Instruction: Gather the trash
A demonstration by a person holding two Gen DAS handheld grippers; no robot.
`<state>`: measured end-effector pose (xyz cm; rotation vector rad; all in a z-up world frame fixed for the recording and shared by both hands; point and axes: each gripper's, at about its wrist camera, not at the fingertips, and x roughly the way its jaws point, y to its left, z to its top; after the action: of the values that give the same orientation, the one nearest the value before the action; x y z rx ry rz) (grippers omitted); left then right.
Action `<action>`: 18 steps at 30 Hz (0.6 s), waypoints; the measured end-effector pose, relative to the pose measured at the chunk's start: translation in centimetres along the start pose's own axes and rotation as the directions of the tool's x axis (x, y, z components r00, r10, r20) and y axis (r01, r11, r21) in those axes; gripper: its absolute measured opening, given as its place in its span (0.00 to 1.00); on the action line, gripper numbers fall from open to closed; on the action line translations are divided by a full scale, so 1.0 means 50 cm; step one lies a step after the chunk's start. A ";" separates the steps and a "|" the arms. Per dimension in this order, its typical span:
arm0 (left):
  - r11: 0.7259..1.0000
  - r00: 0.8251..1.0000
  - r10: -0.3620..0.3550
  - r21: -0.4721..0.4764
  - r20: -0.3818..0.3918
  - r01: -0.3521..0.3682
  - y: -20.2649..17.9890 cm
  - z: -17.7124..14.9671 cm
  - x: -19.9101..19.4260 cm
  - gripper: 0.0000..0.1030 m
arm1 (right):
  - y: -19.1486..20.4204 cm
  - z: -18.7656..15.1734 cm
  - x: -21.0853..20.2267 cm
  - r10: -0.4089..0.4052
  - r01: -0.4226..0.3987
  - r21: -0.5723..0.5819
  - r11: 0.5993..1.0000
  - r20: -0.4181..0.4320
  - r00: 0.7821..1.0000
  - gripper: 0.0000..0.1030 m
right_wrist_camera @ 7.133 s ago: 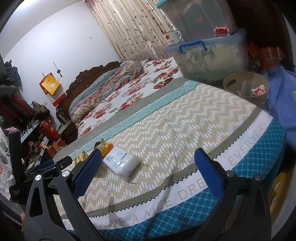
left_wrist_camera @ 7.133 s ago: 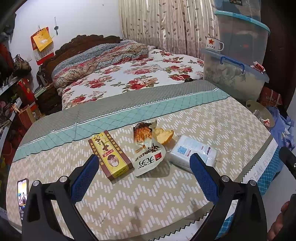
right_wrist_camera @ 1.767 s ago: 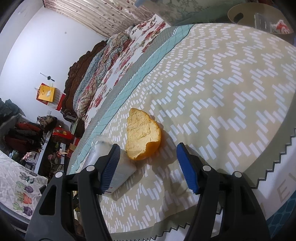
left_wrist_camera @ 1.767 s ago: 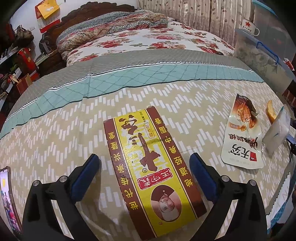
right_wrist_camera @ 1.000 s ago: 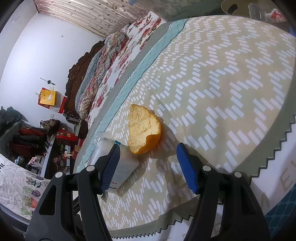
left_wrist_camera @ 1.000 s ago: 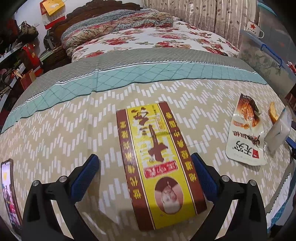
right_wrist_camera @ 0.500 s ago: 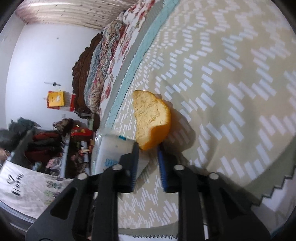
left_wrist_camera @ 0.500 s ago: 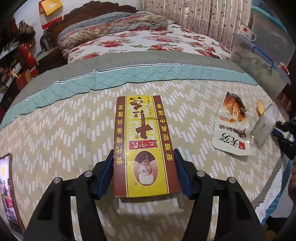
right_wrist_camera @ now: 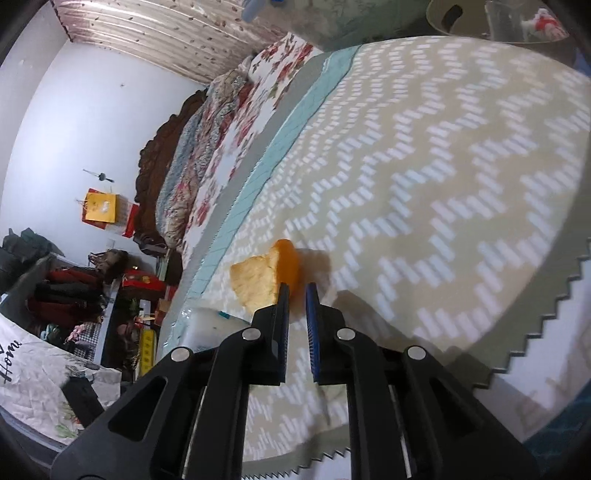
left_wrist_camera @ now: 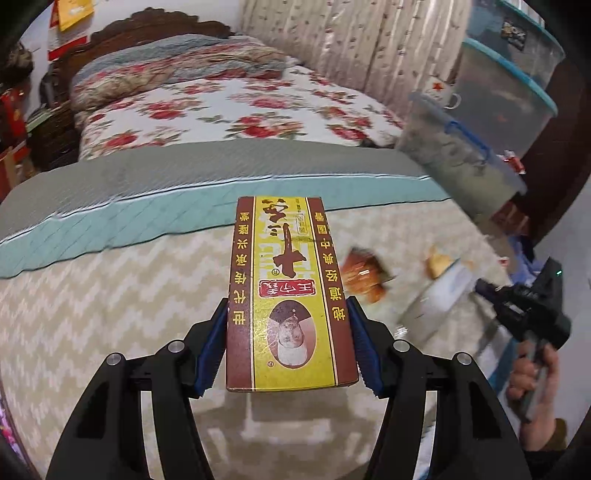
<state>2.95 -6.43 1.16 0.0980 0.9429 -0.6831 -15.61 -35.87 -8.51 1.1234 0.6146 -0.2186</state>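
Bread (right_wrist_camera: 266,277) sits pinched at its crust end in the right tool (right_wrist_camera: 295,295), just off the bed (right_wrist_camera: 443,166), while the left tool (left_wrist_camera: 288,354) is clamped across the short width of the yellow carton (left_wrist_camera: 288,291), whose long axis runs straight ahead. Both loads, I judge, must travel toward the tan bin (right_wrist_camera: 461,14) beyond the bed's far corner, nearer the right hand (left_wrist_camera: 532,373).

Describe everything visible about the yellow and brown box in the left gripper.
The box is a flat, oblong carton, apparently cardboard, with a yellow centre panel, brown borders, yellow Chinese lettering, a red label and an oval portrait near its close end. It looks closed and slightly scuffed. The left gripper clamps its long sides near that end with blue pads, holding it lifted above the zigzag bedspread, its far end pointing away from the camera.
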 end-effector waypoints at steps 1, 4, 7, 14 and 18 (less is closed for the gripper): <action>1.000 1.000 -0.012 0.004 -0.001 0.012 -0.013 0.008 0.002 0.56 | -0.005 0.003 -0.003 0.001 -0.001 -0.005 1.000 0.001 1.000 0.30; 0.999 0.999 -0.050 0.018 -0.009 0.051 -0.039 0.030 0.012 0.55 | 0.002 0.009 -0.020 0.009 -0.006 -0.054 0.999 0.055 0.998 0.76; 0.997 0.998 -0.061 0.053 0.007 0.060 -0.074 0.056 0.016 0.55 | 0.022 0.020 -0.005 -0.006 0.009 -0.128 0.992 0.031 1.000 0.59; 0.993 0.999 -0.025 0.118 0.031 0.021 -0.104 0.086 0.020 0.49 | 0.028 0.053 0.103 -0.008 0.000 -0.091 0.996 -0.085 0.996 0.15; 0.998 0.999 0.017 0.053 0.038 -0.019 -0.057 0.087 0.007 0.89 | 0.013 0.067 0.079 -0.029 0.028 -0.082 0.996 -0.004 1.000 0.09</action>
<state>4.51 -10.43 4.10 0.1400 0.8869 -0.6910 -10.91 -38.02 -9.26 1.0365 0.6390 -0.2132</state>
